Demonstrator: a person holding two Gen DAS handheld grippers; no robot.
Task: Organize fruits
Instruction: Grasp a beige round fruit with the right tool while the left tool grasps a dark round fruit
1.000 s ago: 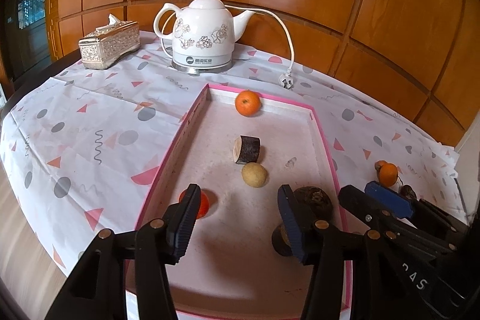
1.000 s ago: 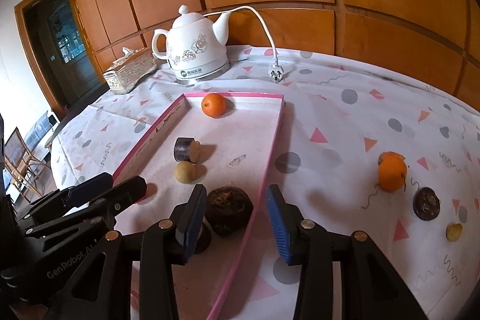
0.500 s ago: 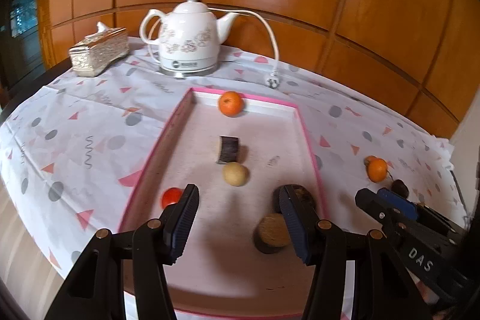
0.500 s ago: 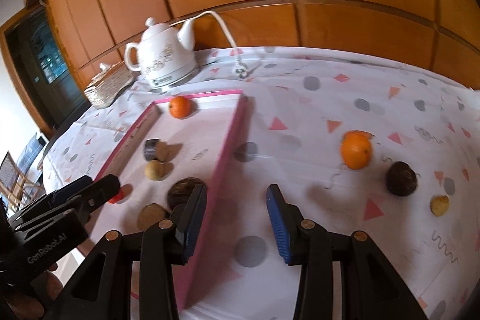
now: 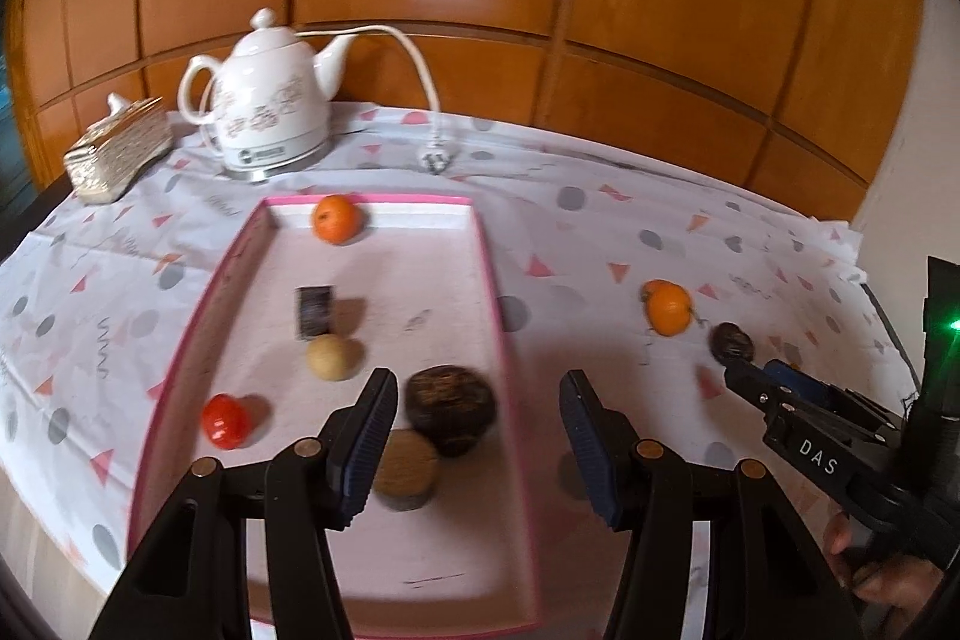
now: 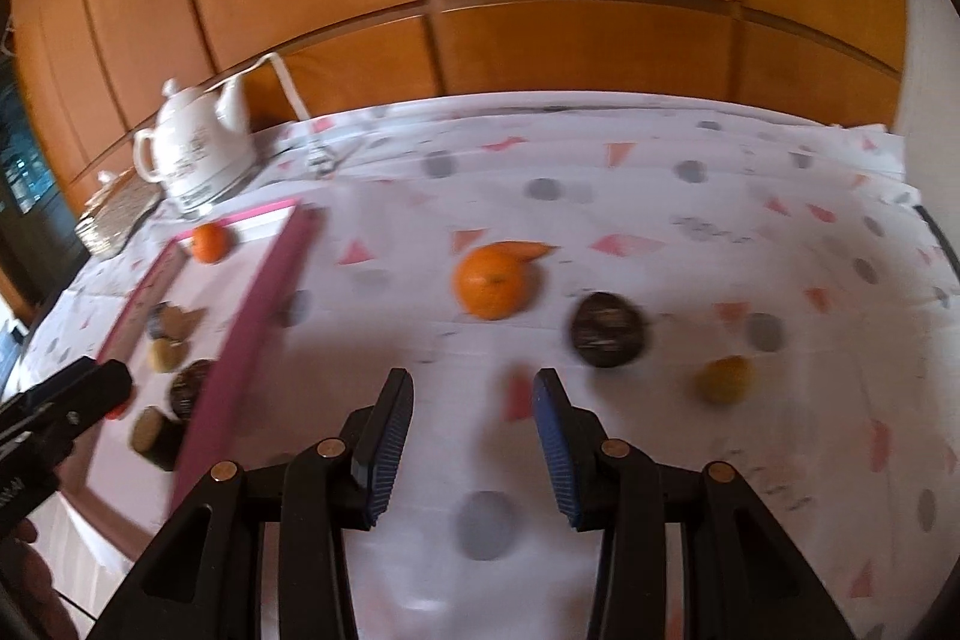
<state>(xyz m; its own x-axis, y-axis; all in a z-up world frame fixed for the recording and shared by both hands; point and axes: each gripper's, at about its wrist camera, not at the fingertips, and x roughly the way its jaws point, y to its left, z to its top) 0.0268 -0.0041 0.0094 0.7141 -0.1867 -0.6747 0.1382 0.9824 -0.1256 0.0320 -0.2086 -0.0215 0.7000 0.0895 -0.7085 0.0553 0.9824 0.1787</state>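
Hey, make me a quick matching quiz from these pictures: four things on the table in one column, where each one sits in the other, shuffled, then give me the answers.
1. red tomato
2. kettle
3. small yellow fruit
4. tissue box

A. on the cloth, outside the tray, right of the dark round fruit
B. inside the pink tray, near its left wall
C. left of the kettle
D. behind the tray, by the wooden wall

Pairs: 1-B, 2-D, 3-A, 4-C
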